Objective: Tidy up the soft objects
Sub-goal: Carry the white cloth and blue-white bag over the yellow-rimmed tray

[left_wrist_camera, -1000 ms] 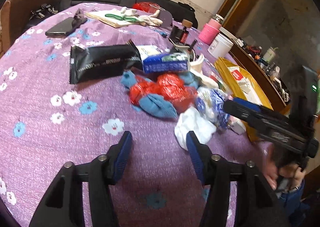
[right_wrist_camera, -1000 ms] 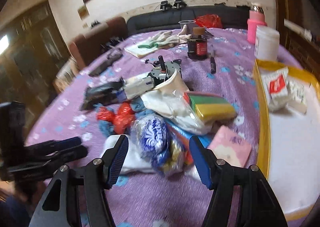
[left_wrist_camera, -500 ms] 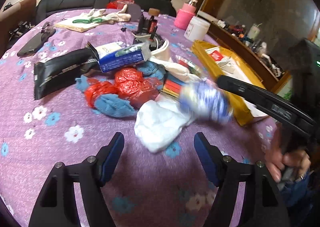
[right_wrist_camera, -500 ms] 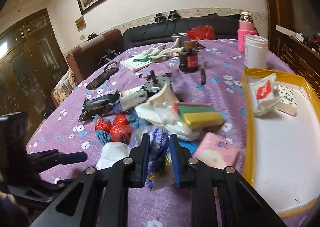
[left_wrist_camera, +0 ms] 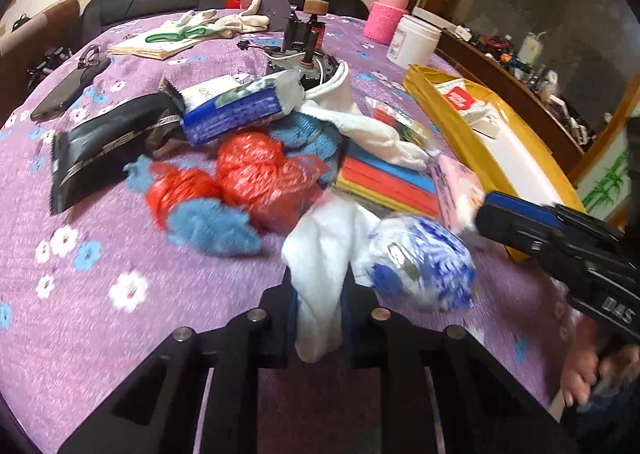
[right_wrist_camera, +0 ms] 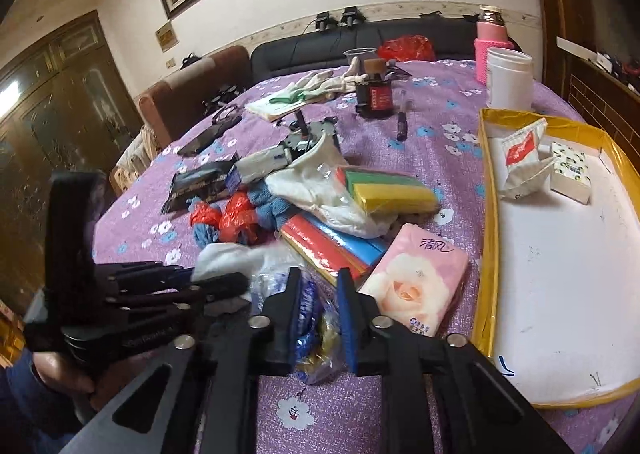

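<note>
My left gripper (left_wrist_camera: pixel 318 306) is shut on a white cloth (left_wrist_camera: pixel 320 250) at the near edge of a pile of soft things on the purple flowered tablecloth (left_wrist_camera: pixel 100 254). Just right of it lies a blue-and-white plastic bag bundle (left_wrist_camera: pixel 420 266), below the tip of my right gripper (left_wrist_camera: pixel 486 214). In the right wrist view the same bundle (right_wrist_camera: pixel 314 314) sits between the fingers of my right gripper (right_wrist_camera: pixel 320 314), whose jaws are opening and look loose on it. The left gripper (right_wrist_camera: pixel 228 286) comes in from the left onto the white cloth (right_wrist_camera: pixel 228 258).
A yellow-rimmed tray (right_wrist_camera: pixel 486 182) with two tissue packs stands on the right. The pile holds a pink tissue pack (right_wrist_camera: pixel 416 278), sponges (right_wrist_camera: pixel 388 194), red plastic bags (left_wrist_camera: pixel 256 170), blue cloths (left_wrist_camera: pixel 208 226) and a black pouch (left_wrist_camera: pixel 104 150). Jars, gloves and tools lie farther back.
My left gripper moved in and shut on the white cloth. My right gripper shut on the blue-and-white bundle, drew it nearer, then its jaws parted again.
</note>
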